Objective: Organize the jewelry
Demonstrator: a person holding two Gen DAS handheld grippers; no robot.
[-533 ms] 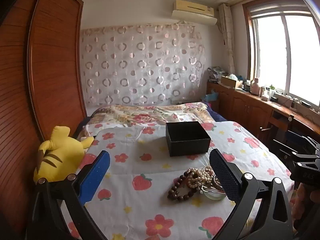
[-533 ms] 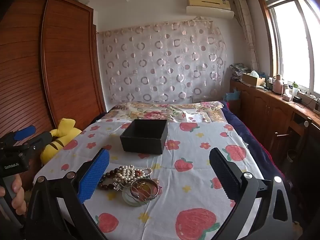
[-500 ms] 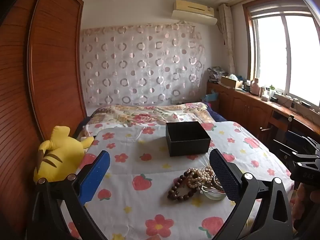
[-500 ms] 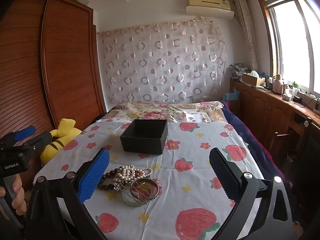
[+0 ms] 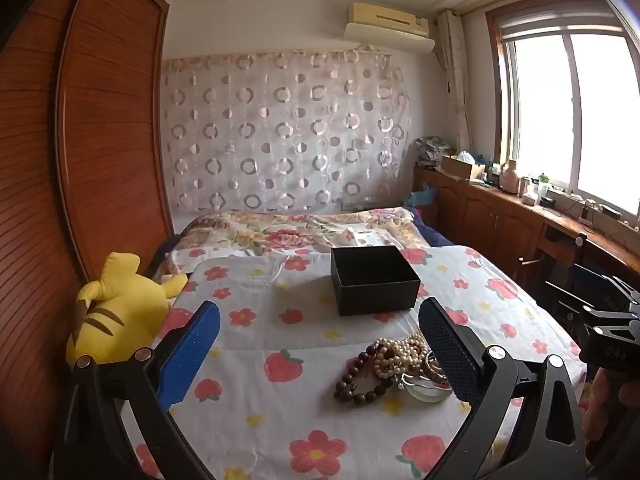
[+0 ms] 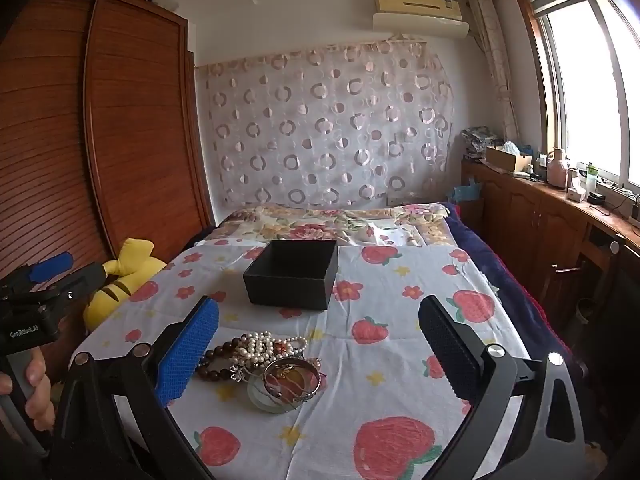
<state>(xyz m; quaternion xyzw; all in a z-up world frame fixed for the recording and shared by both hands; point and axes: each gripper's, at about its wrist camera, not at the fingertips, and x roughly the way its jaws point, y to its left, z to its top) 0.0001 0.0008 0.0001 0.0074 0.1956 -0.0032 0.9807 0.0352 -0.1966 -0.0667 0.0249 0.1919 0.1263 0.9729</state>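
Both tools stand released, jaws spread wide, nothing between them; the left gripper (image 5: pixel 316 344) and right gripper (image 6: pixel 318 342) hover above the bed sheet (image 6: pixel 400 360), neither touching anything. The jewelry pile (image 6: pixel 260 354) lies lower centre-left in the right wrist view, just beside the blue pad; in the left wrist view the pile (image 5: pixel 394 364) sits lower right, partly behind the black pad. The black box (image 6: pixel 294 276) stands beyond the pile, toward frame centre, open and seemingly empty. Judgement: the right gripper is marginally better placed; no piece moved yet.
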